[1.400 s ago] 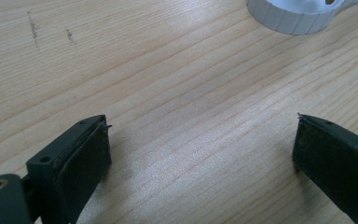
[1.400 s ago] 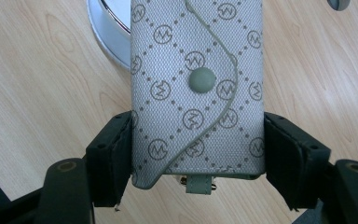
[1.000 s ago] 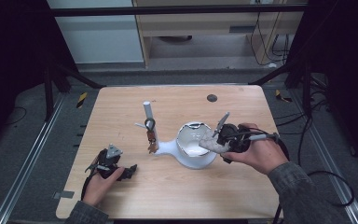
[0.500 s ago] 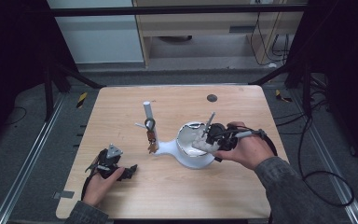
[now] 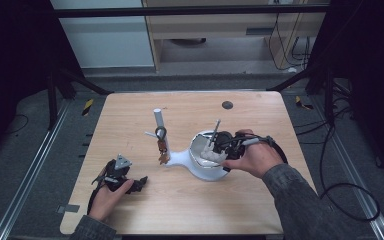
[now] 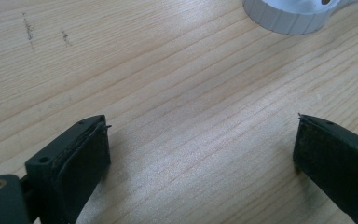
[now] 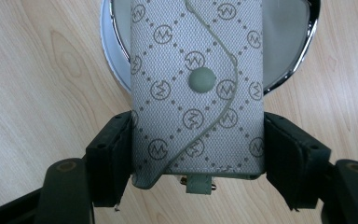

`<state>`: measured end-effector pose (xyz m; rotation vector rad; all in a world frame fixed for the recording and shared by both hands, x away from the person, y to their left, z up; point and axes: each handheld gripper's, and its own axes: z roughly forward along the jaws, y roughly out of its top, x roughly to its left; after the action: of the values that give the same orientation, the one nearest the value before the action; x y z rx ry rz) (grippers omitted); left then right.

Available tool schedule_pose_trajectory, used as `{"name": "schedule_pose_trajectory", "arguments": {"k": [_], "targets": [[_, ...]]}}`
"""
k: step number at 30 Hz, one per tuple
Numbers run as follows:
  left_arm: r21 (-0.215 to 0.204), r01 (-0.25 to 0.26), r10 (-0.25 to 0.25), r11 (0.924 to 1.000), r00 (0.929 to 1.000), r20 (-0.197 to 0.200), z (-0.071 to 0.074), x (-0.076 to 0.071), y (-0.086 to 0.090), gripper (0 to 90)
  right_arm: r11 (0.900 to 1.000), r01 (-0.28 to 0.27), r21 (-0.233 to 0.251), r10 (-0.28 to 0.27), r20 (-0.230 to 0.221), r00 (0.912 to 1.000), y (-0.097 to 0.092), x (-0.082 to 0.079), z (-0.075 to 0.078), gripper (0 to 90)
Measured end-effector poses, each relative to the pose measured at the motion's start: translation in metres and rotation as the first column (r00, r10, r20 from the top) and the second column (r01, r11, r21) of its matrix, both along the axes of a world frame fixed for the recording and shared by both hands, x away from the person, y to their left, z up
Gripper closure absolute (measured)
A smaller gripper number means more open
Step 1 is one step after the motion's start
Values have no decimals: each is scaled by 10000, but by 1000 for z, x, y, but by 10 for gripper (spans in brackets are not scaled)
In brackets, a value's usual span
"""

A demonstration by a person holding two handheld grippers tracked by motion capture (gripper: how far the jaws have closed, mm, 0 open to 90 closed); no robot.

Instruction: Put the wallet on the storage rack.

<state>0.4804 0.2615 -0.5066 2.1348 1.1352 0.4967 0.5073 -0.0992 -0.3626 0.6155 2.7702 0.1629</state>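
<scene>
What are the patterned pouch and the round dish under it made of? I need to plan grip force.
The grey monogram-patterned snap pouch looks like woven coated fabric: visible weave, stitched flap, matte press stud. The round white dish with a shiny rim seems plastic with a chrome-look edge, which reflects light; it might be metal.

A light wooden counter point(image 5: 130, 125) stands on a dark grey floor point(image 5: 25, 145), with metal rails point(image 5: 35, 170) running along its left and right sides. Beyond the far edge stand a pale panel point(image 5: 115, 40) and a wooden shelf unit point(image 5: 215, 25). Black cables point(image 5: 340, 165) trail across the floor at right. The outer corners lie in shadow.
</scene>
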Motion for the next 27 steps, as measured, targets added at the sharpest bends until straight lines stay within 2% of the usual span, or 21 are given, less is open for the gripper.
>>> {"name": "schedule_pose_trajectory", "arguments": {"k": [27], "targets": [[10, 51, -51, 10000, 10000, -16, 0, 0, -1, 32, 9998, -9, -216, 4, -260, 9997, 13, 11, -11, 301]]}}
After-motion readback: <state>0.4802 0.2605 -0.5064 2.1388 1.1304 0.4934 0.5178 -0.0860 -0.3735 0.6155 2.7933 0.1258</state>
